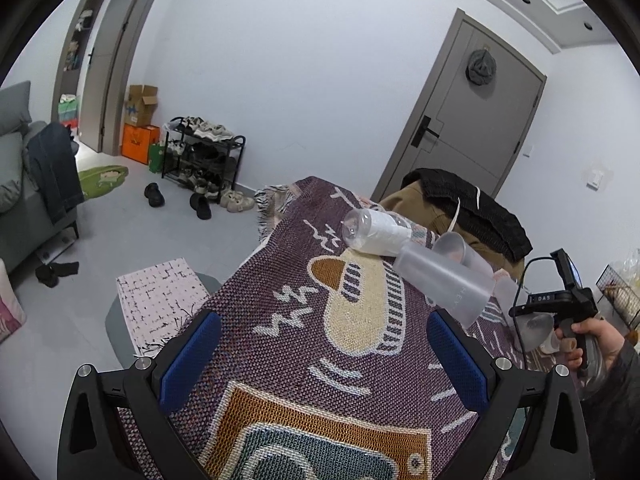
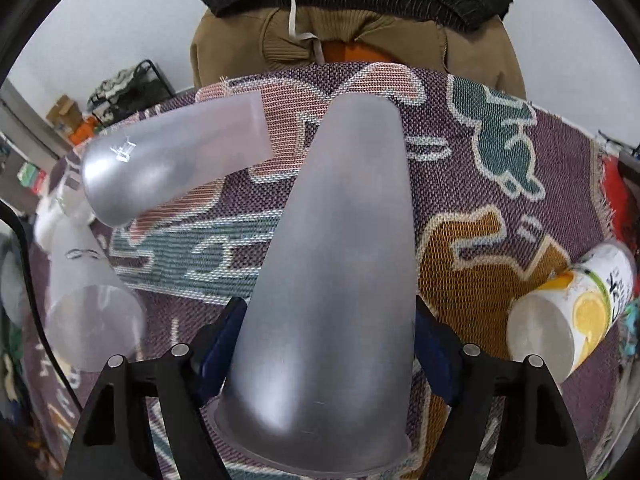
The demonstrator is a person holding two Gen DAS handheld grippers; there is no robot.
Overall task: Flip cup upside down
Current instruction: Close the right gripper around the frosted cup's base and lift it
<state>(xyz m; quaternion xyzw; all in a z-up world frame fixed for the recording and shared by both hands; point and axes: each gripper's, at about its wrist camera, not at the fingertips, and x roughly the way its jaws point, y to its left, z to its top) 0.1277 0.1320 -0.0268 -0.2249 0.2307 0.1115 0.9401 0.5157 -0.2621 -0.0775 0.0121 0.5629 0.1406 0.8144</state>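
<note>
A: Where is the frosted translucent plastic cup [image 2: 332,264]?

B: It sits between the blue-padded fingers [image 2: 434,354] of the right gripper [image 2: 324,350], which is clamped on its lower body near the wide rim. In the right wrist view the rim is nearest the camera and the narrower closed base points away, over the purple woven patterned blanket [image 2: 480,208].

A: And the left gripper [image 1: 320,364]?

B: Its blue pads [image 1: 192,356] stand wide apart with nothing between them, above the blanket [image 1: 288,344]. It grips nothing.

A: What else lies on the blanket?

B: A second frosted cup [image 2: 168,164] lies on its side to the left of the held one, its closed end toward the camera. A third frosted cup [image 2: 88,304] lies lower left, its open mouth facing the lens. From the left wrist view, two of these cups [image 1: 448,280] lie touching, with a clear plastic bottle wrapped in a white label [image 1: 376,230] on its side just beyond them.

A: Anything on the right?

B: A white can printed with a lemon slice [image 2: 576,312] lies on its side near the blanket's right edge, well apart from the held cup.

A: And beyond the blanket?

B: A brown jacket with a black ribbed collar [image 2: 360,12] is draped at the far end. The left wrist view also shows a grey door [image 1: 468,120] and a black shoe rack [image 1: 200,156] against the white wall
</note>
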